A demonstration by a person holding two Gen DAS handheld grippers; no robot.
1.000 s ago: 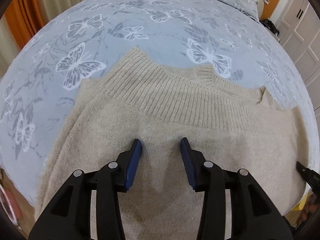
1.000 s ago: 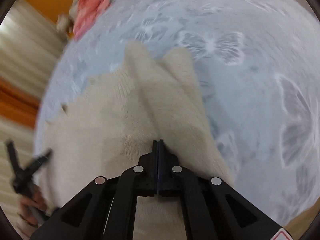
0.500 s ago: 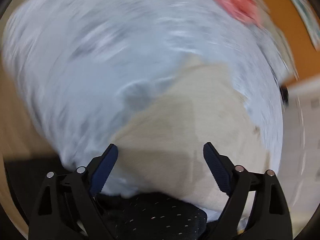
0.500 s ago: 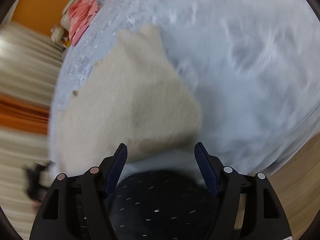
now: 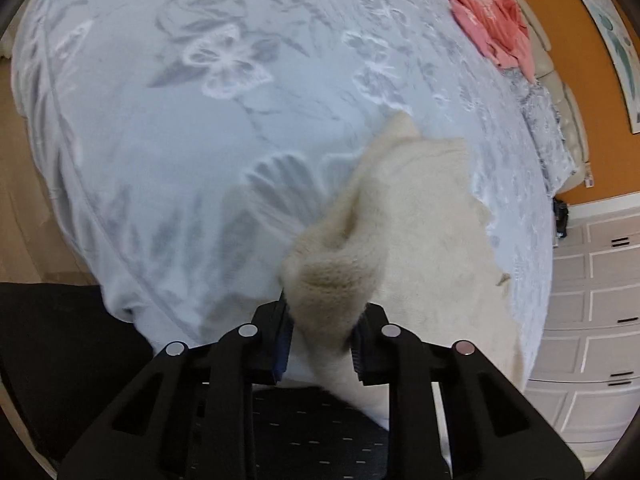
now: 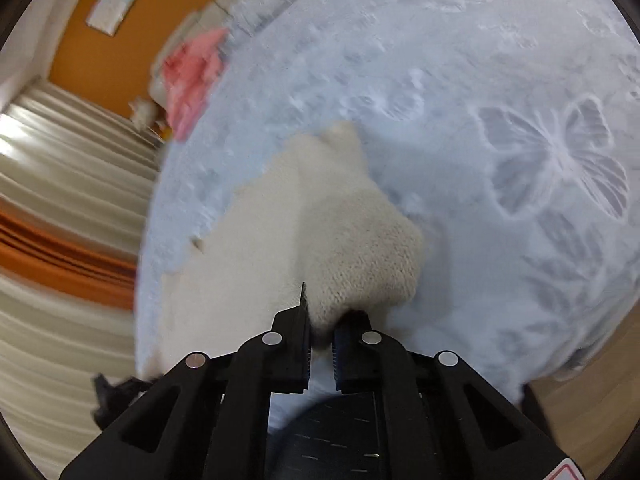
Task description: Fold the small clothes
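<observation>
A cream knitted sweater (image 5: 424,224) lies on a pale blue bedspread with white butterflies (image 5: 208,120), near the bed's front edge. My left gripper (image 5: 320,340) is shut on a bunched near corner of the sweater, its jaws pressed on a thick fold. In the right wrist view the same sweater (image 6: 320,216) stretches away from me. My right gripper (image 6: 320,340) is shut on the other near corner, the knit bulging out above its jaws.
A pink garment (image 5: 496,28) lies at the bed's far end, also in the right wrist view (image 6: 192,76). White drawers (image 5: 592,300) stand right of the bed. Curtains (image 6: 60,200) hang at the left. A black dotted fabric (image 6: 340,432) lies below both grippers.
Both grippers pulled back to the sweater's near edge, opened wide half a second ago, then closed on its two near corners. The views swung round sharply.
</observation>
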